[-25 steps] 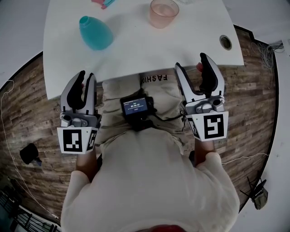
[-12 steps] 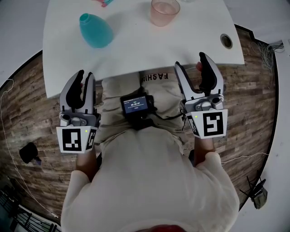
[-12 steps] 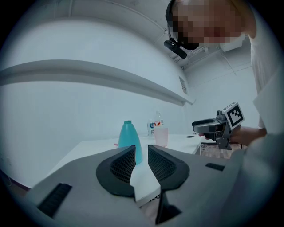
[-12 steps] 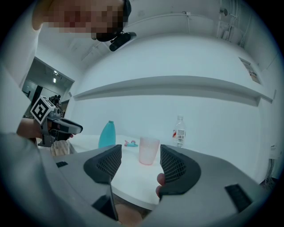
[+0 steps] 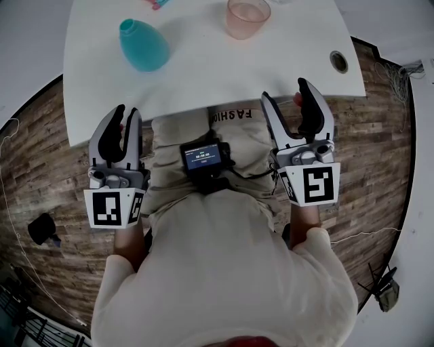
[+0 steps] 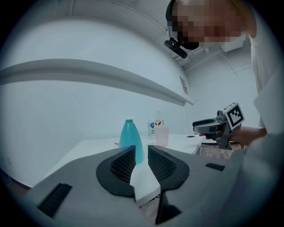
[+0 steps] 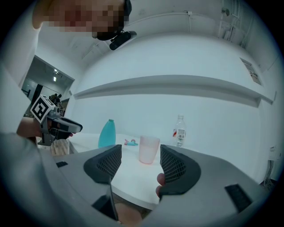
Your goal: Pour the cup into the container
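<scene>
The pink cup (image 5: 247, 17) is standing upright at the far side of the white table (image 5: 203, 81); what it holds cannot be made out. The teal container (image 5: 143, 45), a bottle with a narrow open neck, is standing well to its left, apart from it. In the right gripper view a clear water bottle (image 7: 179, 131) is standing behind the cup, and a small pink-and-teal item (image 7: 130, 142) is lying between cup and container. A round hole (image 5: 338, 62) is showing near the table's right corner. The person is holding both grippers at the table's near edge, well short of the cup. The right gripper (image 5: 285, 90) is pointing toward the cup with its jaws spread wide and nothing between them, a fingertip (image 7: 160, 178) showing beside the right jaw. The left gripper (image 5: 126, 114) is pointing toward the container, its jaws standing only a narrow gap apart and pinching nothing. A small screen (image 5: 203, 157) is sitting at the person's waist, above a wood-plank floor (image 5: 41, 149).
</scene>
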The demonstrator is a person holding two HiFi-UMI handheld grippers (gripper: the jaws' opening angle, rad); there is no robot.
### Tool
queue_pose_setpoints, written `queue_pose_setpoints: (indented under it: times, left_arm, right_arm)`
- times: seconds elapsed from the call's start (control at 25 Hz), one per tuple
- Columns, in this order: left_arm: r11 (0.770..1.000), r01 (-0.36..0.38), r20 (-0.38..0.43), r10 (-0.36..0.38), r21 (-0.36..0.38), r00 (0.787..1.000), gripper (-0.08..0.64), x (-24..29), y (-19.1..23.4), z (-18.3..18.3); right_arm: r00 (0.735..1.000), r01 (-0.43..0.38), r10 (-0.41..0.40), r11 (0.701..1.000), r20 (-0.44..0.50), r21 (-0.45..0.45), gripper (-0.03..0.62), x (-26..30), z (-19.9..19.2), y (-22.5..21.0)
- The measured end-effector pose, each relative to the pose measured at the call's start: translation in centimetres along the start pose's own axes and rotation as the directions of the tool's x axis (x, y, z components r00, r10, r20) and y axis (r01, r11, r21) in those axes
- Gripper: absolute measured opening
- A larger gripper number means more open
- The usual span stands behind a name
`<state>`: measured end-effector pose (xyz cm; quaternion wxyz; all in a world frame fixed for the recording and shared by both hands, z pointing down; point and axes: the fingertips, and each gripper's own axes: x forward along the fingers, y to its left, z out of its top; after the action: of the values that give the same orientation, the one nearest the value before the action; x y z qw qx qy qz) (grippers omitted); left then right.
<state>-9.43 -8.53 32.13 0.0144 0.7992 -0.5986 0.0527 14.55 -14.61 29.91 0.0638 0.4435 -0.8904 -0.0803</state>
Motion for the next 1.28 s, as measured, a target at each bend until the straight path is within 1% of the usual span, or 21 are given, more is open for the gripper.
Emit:
queue_pose_setpoints:
  times: [1.28]
  left_arm:
    - [1.000,-0.014,-0.002,0.014,-0.021,1.000,0.083,-0.3,1.3,-0.6]
  right_arm:
    - [1.000,-0.009,0.008,1.000,-0.023,-0.029,0.279,1.1,0.0,0.7]
